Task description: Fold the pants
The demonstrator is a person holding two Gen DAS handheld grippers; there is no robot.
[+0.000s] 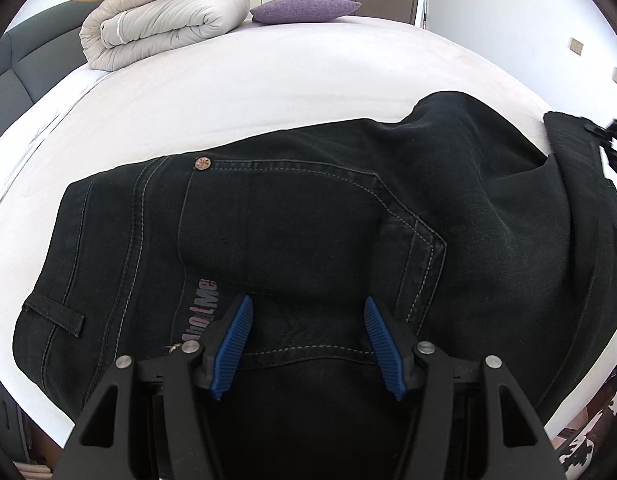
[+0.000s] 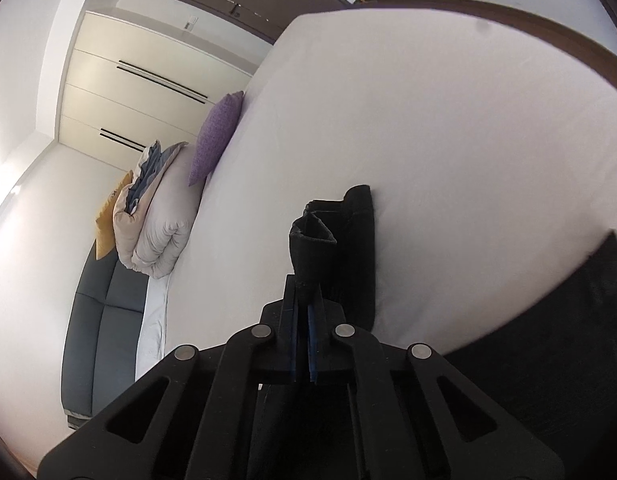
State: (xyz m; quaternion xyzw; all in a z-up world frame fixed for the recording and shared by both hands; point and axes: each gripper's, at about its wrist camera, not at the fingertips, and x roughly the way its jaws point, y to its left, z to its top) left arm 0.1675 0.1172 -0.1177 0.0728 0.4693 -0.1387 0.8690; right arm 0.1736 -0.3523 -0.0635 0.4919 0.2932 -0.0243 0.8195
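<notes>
Black denim pants [image 1: 308, 216] spread on white bed [image 1: 228, 92], waistband and back pocket toward near edge. Folded beige duvet [image 1: 164, 24] at bed's far left corner, purple cushion [image 1: 304, 10] just right of it. Left gripper [image 1: 308, 344] over pants seat, blue pads [image 1: 232, 344] half apart, nothing pinched between them. Right gripper [image 2: 304, 312] pinched tight on pant-leg hem [image 2: 312, 248], hem raised off bed; more dark pant cloth lying right of it on sheet.
</notes>
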